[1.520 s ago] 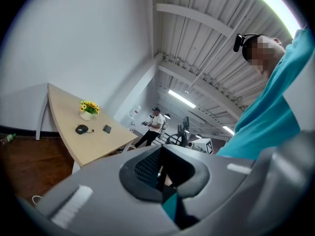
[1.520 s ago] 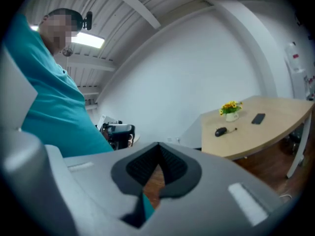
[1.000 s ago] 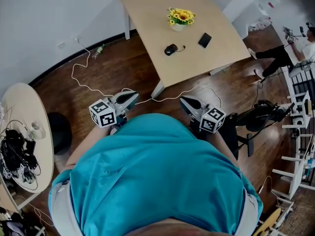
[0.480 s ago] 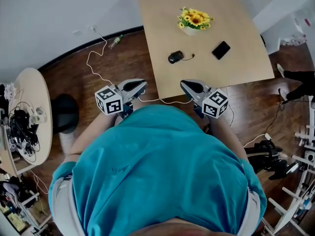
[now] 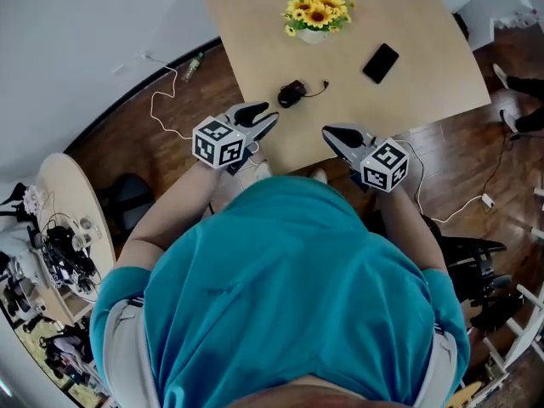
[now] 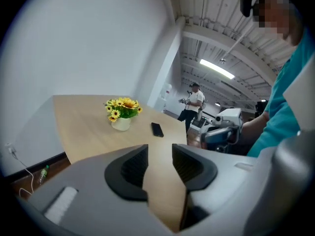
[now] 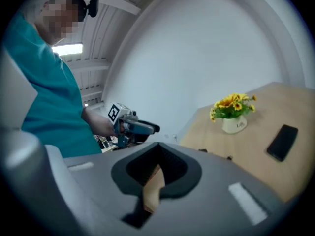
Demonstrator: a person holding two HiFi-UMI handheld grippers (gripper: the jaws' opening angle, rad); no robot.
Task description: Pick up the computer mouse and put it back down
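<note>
A black computer mouse (image 5: 291,93) with a short cable lies near the front left of the light wooden table (image 5: 425,100). My left gripper (image 5: 261,114) hangs just short of the mouse, a little to its lower left. Its jaws are opening, with a bare strip of table showing between them in the left gripper view (image 6: 160,154) and nothing held. My right gripper (image 5: 333,132) is over the table's front edge to the right of the mouse, shut and empty (image 7: 158,149). In both gripper views the gripper bodies hide the mouse.
A white pot of yellow flowers (image 5: 314,11) and a black phone (image 5: 380,62) sit farther back on the table. On the wooden floor at left lie a white cable (image 5: 170,109) and a bottle (image 5: 194,65). A round side table (image 5: 72,228) with cables stands lower left.
Both grippers have moved forward to the table's front edge, the left one close to the mouse. The left jaws, shut before, have parted.
</note>
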